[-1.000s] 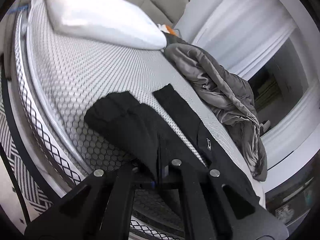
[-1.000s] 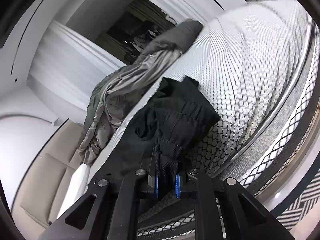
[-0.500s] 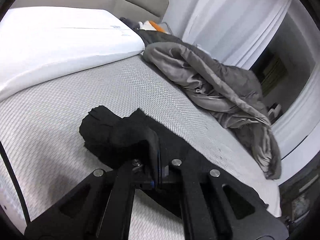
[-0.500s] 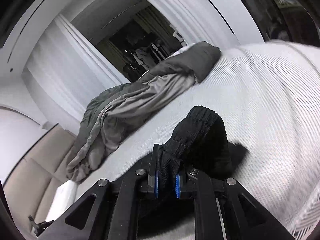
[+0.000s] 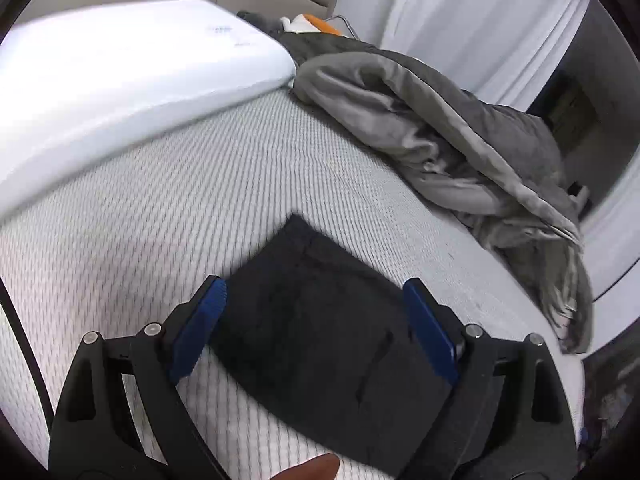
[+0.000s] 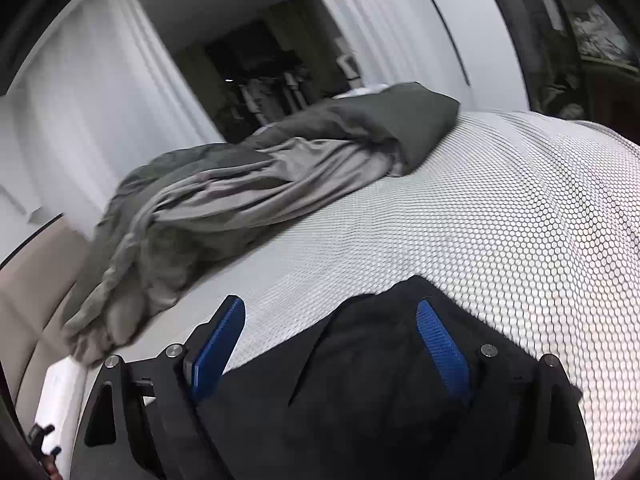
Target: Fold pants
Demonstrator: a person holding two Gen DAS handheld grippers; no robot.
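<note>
Left gripper [image 5: 314, 322]: jaws spread wide, having just been opening; blue pads clear of the cloth, grasping nothing.
Right gripper [image 6: 336, 340]: likewise released, jaws just opened; nothing pinched between the pads.
Pants [image 5: 320, 344]: black, folded, lying flat on the mattress [image 5: 168, 208] directly beneath and between the left pads; in the right view the pants [image 6: 360, 376] lie under that claw too, toward its right pad.
Pillow [image 5: 120, 76]: white, at the mattress's head end, well apart from the pants.
Blanket [image 5: 448, 128]: grey, bunched along the far edge.
</note>
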